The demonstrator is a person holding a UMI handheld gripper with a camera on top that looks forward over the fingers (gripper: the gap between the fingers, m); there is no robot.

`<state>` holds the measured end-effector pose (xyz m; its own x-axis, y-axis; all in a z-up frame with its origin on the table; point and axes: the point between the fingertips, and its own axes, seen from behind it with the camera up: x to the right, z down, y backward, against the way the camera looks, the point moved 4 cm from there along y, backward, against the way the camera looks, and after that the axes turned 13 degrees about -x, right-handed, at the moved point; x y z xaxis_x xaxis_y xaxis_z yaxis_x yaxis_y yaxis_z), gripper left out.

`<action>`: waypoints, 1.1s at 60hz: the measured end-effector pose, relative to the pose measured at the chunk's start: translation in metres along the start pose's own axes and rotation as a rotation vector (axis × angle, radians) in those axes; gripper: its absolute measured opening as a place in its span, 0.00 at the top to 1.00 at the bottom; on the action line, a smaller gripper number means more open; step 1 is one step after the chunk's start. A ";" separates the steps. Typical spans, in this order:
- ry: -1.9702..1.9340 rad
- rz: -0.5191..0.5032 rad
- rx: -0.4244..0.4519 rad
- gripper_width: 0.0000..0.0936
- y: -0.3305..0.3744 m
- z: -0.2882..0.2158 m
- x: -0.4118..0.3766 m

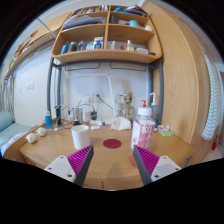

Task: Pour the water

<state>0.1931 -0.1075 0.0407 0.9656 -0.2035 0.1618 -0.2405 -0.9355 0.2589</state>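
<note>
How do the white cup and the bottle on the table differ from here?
The white cup is short, wide and opaque; the bottle is taller, slimmer and see-through with a pinkish label. The cup stands beyond the left finger, the bottle beyond the right. Both stand upright on the wooden table, untouched by the open gripper.

The near middle of the table (108,168) lies bare just ahead of the spread fingers (80,160), nothing being held between them. Farther in, passage is narrowed by a cup (80,136) towards the left and a bottle (145,128) towards the right, a red disc (112,143) lying flat between them. The far edge is crowded with small items.
</note>
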 end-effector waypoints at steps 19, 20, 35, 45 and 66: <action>-0.017 0.089 0.030 0.13 -0.026 0.006 0.087; -0.018 0.088 0.030 0.13 -0.030 0.005 0.089; 0.044 0.036 0.033 0.24 -0.074 -0.004 0.092; 0.055 0.007 0.056 0.50 -0.087 -0.009 0.088; 0.044 -0.010 0.078 0.68 -0.090 -0.012 0.087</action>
<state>0.2973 -0.0371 0.0431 0.9624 -0.1823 0.2016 -0.2203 -0.9576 0.1858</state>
